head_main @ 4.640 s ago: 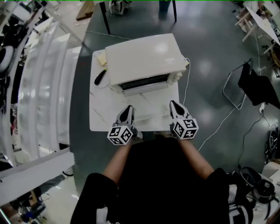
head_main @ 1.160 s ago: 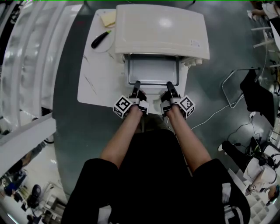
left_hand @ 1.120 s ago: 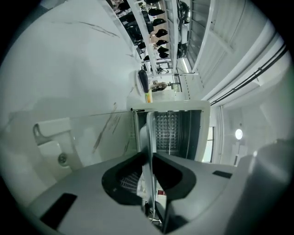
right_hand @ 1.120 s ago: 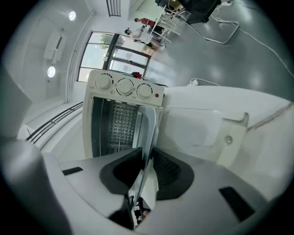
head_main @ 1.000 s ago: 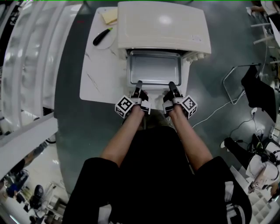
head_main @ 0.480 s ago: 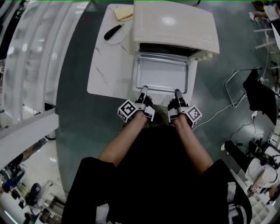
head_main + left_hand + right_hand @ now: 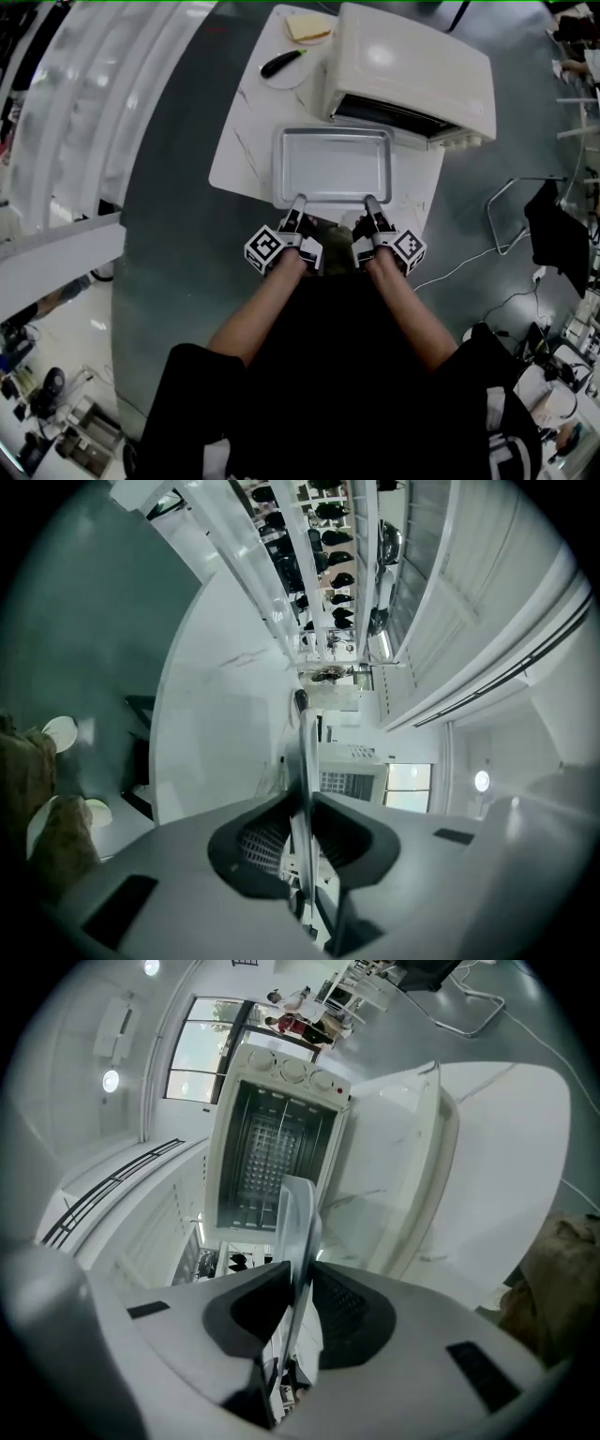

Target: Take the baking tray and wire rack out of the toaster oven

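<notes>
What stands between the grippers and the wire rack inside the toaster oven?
Only the baking tray, which the left gripper and right gripper clamp by its near rim. The toaster oven stands open, and nothing else visibly blocks the wire rack.

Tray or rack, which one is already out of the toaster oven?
The shallow silver metal baking tray, fully clear over the white table; the metal wire rack is still inside the cream toaster oven.

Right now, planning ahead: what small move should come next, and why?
Probably lower the rectangular silver metal baking tray onto the white table: left hand-held gripper and right hand-held gripper clamp its near rim, it is clear of the cream toaster oven, and the wire rack sits inside.
</notes>
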A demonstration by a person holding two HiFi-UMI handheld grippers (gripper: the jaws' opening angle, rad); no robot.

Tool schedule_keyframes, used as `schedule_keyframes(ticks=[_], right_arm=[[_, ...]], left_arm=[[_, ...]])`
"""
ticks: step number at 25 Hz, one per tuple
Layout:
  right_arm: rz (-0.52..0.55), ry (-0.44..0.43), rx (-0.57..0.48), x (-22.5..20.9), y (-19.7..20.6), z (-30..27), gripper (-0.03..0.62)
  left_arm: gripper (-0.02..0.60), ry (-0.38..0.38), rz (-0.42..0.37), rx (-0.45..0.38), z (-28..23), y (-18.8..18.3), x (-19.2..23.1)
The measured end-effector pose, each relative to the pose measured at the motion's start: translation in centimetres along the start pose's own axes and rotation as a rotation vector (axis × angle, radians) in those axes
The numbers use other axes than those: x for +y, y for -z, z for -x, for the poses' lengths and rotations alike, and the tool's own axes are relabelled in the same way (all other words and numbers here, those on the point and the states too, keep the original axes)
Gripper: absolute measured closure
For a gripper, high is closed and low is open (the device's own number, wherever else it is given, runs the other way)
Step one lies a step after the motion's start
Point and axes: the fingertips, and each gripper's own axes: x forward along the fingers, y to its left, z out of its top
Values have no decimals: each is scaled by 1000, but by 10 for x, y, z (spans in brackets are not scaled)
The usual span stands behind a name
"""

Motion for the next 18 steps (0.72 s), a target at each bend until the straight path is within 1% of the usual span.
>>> schedule_keyframes(ticks=[3, 5, 9, 12, 15, 18], right_arm=[[4, -2, 47, 5, 30, -16, 503], [4, -7, 81, 9, 50, -26, 502], [35, 9, 153, 12, 86, -51, 500], [43, -3, 191, 19, 112, -71, 500], [44, 11, 205, 21, 127, -86, 500], [38, 7, 213, 23, 138, -99, 500]], left_arm=[[499, 5, 3, -57, 17, -29, 1], [499, -11, -1, -90, 29, -48, 5], [499, 4, 50, -169, 47, -86, 9], [499, -5, 43, -213, 60, -114, 16], [499, -10, 59, -247, 64, -133, 20], [499, -16, 63, -259, 64, -148, 23]])
